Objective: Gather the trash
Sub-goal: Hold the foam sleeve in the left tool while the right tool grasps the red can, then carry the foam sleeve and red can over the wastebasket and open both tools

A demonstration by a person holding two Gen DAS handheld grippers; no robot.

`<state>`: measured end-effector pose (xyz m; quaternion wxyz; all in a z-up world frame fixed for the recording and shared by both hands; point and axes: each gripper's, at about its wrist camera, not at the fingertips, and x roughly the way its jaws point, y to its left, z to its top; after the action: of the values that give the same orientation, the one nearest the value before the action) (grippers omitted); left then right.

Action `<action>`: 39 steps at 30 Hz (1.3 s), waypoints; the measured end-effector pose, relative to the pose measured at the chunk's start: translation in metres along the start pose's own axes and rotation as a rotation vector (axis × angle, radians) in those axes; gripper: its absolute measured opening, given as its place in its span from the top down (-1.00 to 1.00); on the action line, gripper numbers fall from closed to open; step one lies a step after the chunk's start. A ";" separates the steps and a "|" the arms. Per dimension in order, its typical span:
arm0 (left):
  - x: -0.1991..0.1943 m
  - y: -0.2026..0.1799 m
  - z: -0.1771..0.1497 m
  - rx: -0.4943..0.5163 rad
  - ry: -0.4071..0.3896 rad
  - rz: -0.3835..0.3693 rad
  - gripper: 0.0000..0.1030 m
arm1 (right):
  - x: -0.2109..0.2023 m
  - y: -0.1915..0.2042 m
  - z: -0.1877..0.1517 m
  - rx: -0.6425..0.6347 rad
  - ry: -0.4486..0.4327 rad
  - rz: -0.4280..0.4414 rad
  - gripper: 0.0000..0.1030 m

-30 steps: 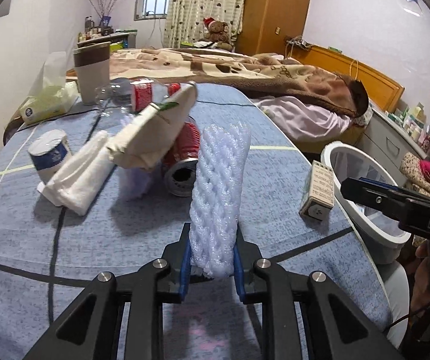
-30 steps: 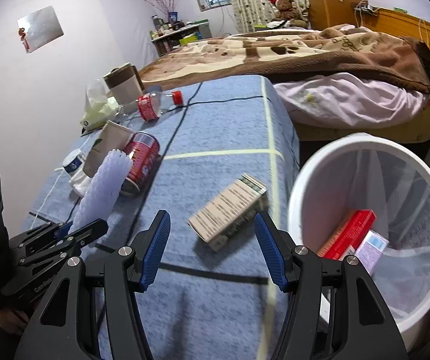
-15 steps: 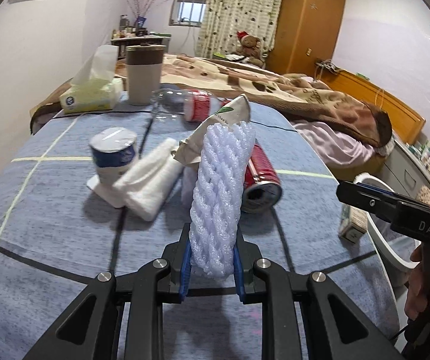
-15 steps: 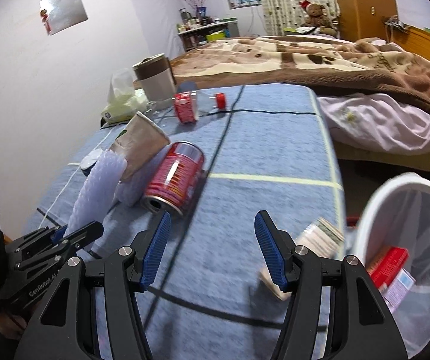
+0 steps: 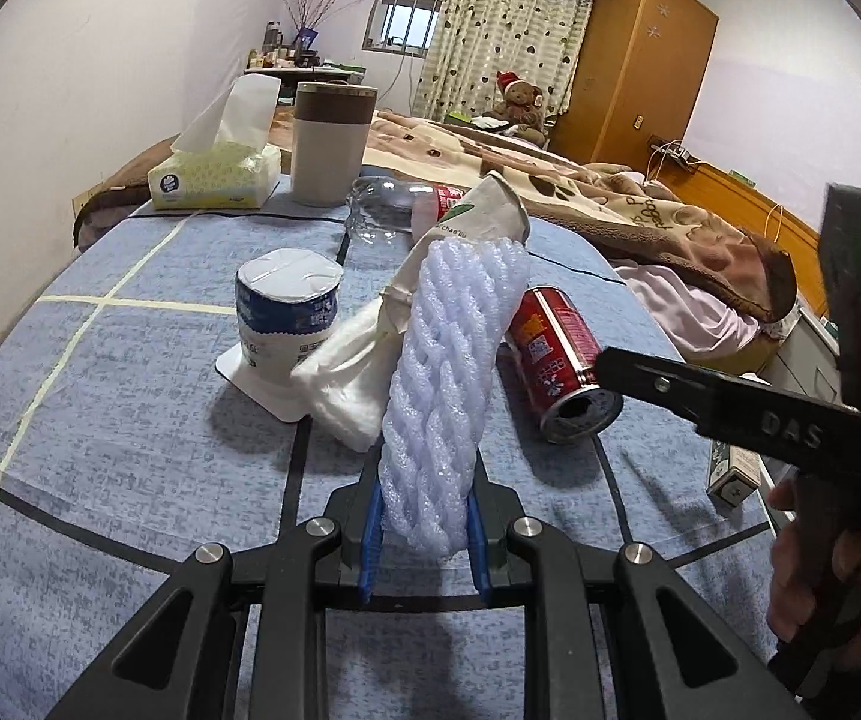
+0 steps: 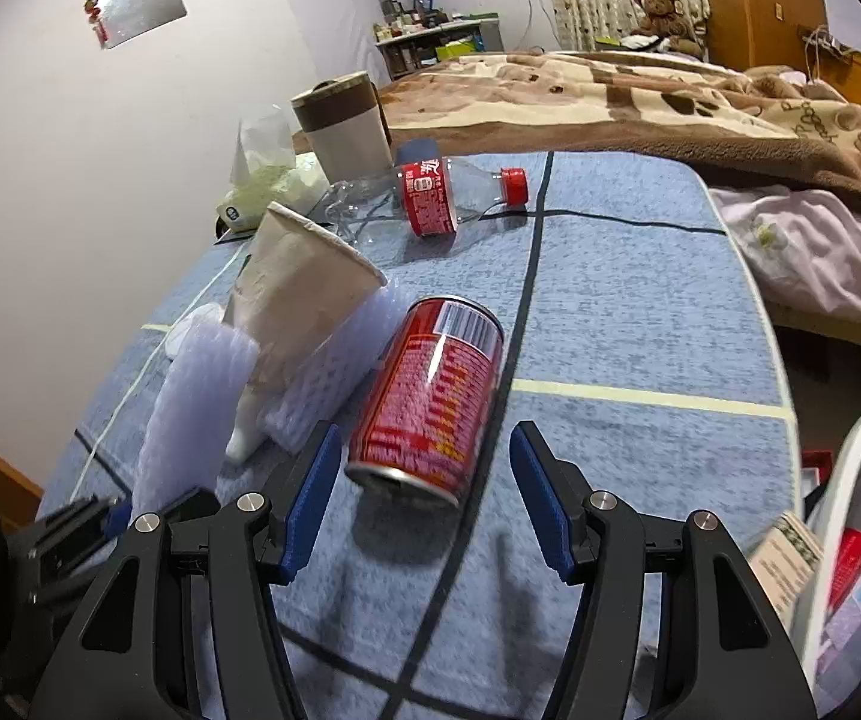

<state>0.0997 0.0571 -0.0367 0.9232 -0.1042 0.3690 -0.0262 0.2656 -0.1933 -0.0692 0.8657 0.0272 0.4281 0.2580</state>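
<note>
The left gripper (image 5: 421,531) has its blue-padded fingers (image 5: 370,531) pinched on the lower end of a white foam-net sleeve (image 5: 451,372), which stands up the middle of the left wrist view, clear of the blue patterned worktop (image 5: 130,420); it is picked up but not yet binned.

The right gripper (image 6: 424,501) is spread wide with nothing between its fingers (image 6: 310,501). Just above them, at the centre of the right wrist view, lies a red drink can (image 6: 430,396) on its side, open end toward the camera. I judge it the next pick.

Left of the can, a beige paper cup (image 6: 304,294) leans over a second piece of white foam netting (image 6: 334,372). Toward the top centre lies a crushed clear plastic bottle with a red label and cap (image 6: 436,195).

In the left wrist view, a white-and-blue foil-lidded tub (image 5: 286,312) and a folded white tissue wad (image 5: 349,372) sit left of centre.

At the lower right edge of the right wrist view, the white round bin (image 6: 850,480) already holds a red carton (image 6: 853,552); a small printed box (image 6: 784,564) lies beside its rim, still on the worktop.

Judging by this, a little is done and most remains.
</note>
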 end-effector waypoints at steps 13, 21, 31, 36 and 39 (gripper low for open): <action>0.008 0.004 -0.003 -0.007 0.020 -0.013 0.55 | 0.027 -0.001 0.005 0.040 0.064 -0.006 -0.17; 0.008 0.001 -0.005 0.004 0.028 -0.007 0.55 | 0.010 -0.007 -0.002 0.037 0.035 0.005 -0.07; -0.004 -0.014 -0.010 0.028 0.032 -0.005 0.55 | -0.024 -0.017 -0.019 0.049 -0.007 0.019 -0.06; -0.014 -0.028 -0.010 0.048 0.023 -0.013 0.55 | -0.046 -0.022 -0.024 0.056 -0.046 0.013 -0.06; -0.021 -0.038 -0.011 0.063 0.015 -0.020 0.55 | -0.056 -0.023 -0.026 0.059 -0.067 0.013 -0.05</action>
<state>0.0780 0.0209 -0.0220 0.9229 -0.0784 0.3740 -0.0477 0.2278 -0.2442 -0.0511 0.8767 0.0640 0.4059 0.2499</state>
